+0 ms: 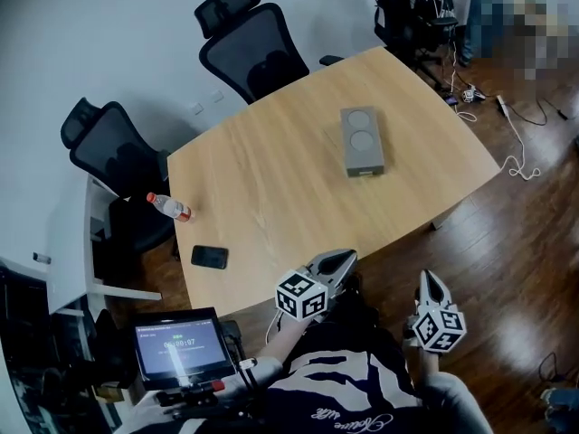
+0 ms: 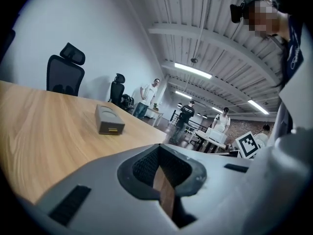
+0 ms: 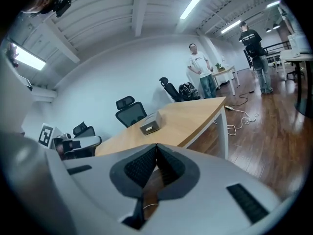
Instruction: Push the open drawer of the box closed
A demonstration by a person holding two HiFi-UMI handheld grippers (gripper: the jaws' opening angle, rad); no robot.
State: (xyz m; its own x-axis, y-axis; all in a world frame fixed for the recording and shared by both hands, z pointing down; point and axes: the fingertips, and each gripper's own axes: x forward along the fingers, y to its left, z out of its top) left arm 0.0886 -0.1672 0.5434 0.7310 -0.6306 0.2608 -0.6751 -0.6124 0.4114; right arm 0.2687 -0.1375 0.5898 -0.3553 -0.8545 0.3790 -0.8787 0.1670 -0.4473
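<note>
A grey box [image 1: 362, 141] with two round recesses on its top lies on the far right part of the wooden table [image 1: 271, 188]. Its drawer front [image 1: 364, 172] faces me; how far it stands out is too small to tell. In the left gripper view the box [image 2: 108, 120] shows a yellow handle on that front. The right gripper view has the box [image 3: 150, 123] far off on the table. My left gripper [image 1: 348, 255] is shut and empty at the table's near edge, well short of the box. The right gripper [image 1: 429, 277] is shut, empty, and over the floor.
A water bottle [image 1: 169, 207] lies on its side and a black phone [image 1: 209, 257] sits near the table's left front. Office chairs [image 1: 256, 51] stand along the far side. A small screen [image 1: 181, 346] is by my left. Cables [image 1: 516, 152] trail on the floor. People [image 2: 148, 94] stand far behind.
</note>
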